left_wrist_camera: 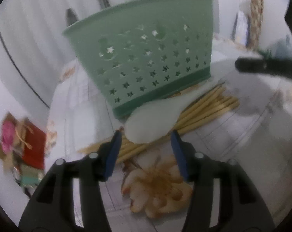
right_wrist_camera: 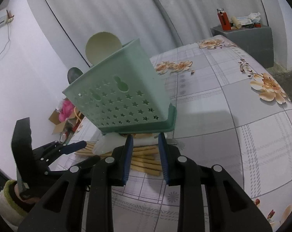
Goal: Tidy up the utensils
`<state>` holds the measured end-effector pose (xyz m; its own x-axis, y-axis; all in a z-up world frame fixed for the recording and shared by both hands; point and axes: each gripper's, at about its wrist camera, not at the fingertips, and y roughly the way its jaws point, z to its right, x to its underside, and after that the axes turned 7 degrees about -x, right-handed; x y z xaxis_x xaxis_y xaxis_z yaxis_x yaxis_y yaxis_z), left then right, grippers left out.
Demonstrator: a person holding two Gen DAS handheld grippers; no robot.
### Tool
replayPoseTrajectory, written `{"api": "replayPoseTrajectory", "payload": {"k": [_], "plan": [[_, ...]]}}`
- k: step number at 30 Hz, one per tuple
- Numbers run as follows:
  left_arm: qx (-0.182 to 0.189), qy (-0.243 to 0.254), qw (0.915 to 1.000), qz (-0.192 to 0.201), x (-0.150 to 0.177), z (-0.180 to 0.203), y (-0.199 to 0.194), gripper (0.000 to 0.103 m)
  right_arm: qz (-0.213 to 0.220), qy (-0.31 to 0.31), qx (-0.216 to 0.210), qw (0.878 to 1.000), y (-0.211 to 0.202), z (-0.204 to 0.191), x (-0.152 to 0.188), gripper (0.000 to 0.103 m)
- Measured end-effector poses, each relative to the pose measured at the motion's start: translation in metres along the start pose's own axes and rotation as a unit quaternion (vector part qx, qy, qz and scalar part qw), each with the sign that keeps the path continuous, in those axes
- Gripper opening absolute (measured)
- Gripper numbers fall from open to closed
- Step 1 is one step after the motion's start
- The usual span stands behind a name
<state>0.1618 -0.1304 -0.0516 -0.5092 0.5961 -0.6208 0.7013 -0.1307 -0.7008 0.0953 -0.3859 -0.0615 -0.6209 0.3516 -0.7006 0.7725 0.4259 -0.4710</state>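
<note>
A green star-punched basket (left_wrist_camera: 146, 58) (right_wrist_camera: 122, 96) stands tilted on the table, its base resting on a white rice paddle (left_wrist_camera: 155, 119) (right_wrist_camera: 107, 143) and a pile of bamboo chopsticks (left_wrist_camera: 213, 104) (right_wrist_camera: 146, 162). A cream ladle (right_wrist_camera: 103, 46) and a dark spoon (right_wrist_camera: 73, 75) stick out of it. My left gripper (left_wrist_camera: 146, 135) (right_wrist_camera: 72, 147) is open, with the paddle's head lying between its tips; the pads do not press on it. My right gripper (right_wrist_camera: 145, 139) (left_wrist_camera: 240, 65) hovers just before the basket's base, its jaws narrowly apart with nothing held.
A floral tablecloth (right_wrist_camera: 233, 100) covers the table. A cardboard box with pink and red items (left_wrist_camera: 20, 145) (right_wrist_camera: 62, 116) sits past the table's left edge. A grey cabinet (right_wrist_camera: 242, 36) with a red bottle stands at the back right. White walls lie behind.
</note>
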Motion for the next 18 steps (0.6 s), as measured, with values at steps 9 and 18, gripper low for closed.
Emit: {"api": "replayPoseTrajectory", "payload": {"k": [9,18], "plan": [[-0.031,0.022,0.9987,0.034,-0.002,0.005,-0.002,0.049,-0.001,0.010,-0.001,1.000,0.001,0.007,0.002,0.027],[-0.022,-0.016,0.9979,0.060,-0.012,-0.015,-0.003,0.031,-0.004,0.013,-0.003,1.000,0.002,0.007,0.003,0.027]]}}
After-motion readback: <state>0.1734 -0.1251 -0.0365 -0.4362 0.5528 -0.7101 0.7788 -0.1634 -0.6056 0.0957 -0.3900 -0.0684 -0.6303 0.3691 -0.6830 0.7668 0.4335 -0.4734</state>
